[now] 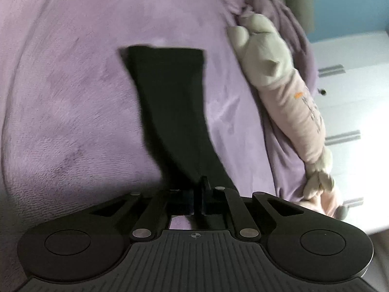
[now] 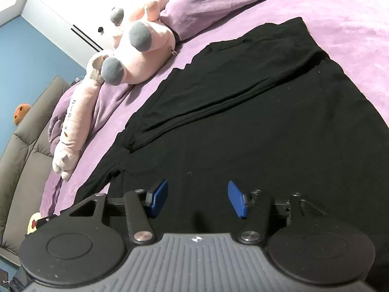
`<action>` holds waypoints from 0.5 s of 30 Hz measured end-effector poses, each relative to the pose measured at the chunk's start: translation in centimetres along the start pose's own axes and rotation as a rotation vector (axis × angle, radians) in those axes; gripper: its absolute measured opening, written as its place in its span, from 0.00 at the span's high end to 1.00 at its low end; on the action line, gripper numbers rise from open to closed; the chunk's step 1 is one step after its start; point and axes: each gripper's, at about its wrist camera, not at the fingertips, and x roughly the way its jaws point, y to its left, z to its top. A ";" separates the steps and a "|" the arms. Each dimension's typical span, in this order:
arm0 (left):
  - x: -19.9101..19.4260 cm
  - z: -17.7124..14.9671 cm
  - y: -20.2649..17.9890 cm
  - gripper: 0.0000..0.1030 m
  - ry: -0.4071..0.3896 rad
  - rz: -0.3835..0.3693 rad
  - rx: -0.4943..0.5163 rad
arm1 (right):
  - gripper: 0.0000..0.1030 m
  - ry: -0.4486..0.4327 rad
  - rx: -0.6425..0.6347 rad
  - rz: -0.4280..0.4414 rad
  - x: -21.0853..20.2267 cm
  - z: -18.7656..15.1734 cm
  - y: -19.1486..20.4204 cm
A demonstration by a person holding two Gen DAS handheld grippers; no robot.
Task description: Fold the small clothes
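A: Where is the black garment (image 2: pixel 255 126)?

B: It lies spread over the purple blanket (image 2: pixel 352 12) on the bed. In the right wrist view it fills most of the frame, with one sleeve (image 2: pixel 218 90) folded across the body in a long diagonal band.

A: And the left gripper (image 1: pixel 203 187)?

B: Its fingers are pressed together on a strip of the black cloth. In the left wrist view that strip (image 1: pixel 170 102) runs away from the closed fingers across the blanket, narrow near the gripper and ending in a straight edge farther off. That picture is somewhat blurred, so which part of the garment it is cannot be told.

A: The right gripper (image 2: pixel 198 198)?

B: Its jaws stand apart. The two blue pads (image 2: pixel 159 198) sit over the near part of the garment with black fabric visible between them, and they do not press on it. Whether the tips touch the cloth cannot be told.

A: What else is on the bed?

B: A long pink plush toy (image 2: pixel 136 48) with grey paws lies along the edge of the blanket, apart from the garment. Beyond it stand a white wardrobe (image 2: pixel 73 7) and a blue wall (image 2: pixel 31 53), and a grey padded headboard (image 2: pixel 26 131) sits at the left.
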 end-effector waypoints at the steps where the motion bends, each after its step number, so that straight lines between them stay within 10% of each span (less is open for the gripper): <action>1: -0.3 -0.2 -0.7 0.94 -0.007 0.004 0.049 | 0.46 -0.004 0.001 0.000 -0.1 0.0 0.0; 6: -1.3 -4.0 -7.5 0.94 0.006 -0.012 0.398 | 0.46 -0.043 -0.013 0.001 -0.9 0.4 -0.2; 12: -1.3 -18.9 -19.2 0.93 0.253 -0.296 0.857 | 0.46 -0.094 -0.008 -0.007 -2.1 0.6 -0.7; 14: -1.1 -24.4 -21.1 0.77 0.348 -0.344 0.982 | 0.46 -0.106 -0.013 -0.013 -2.5 0.8 -0.9; 15: -1.0 -26.8 -21.3 0.50 0.384 -0.352 1.028 | 0.46 -0.111 -0.016 -0.015 -2.7 0.9 -1.0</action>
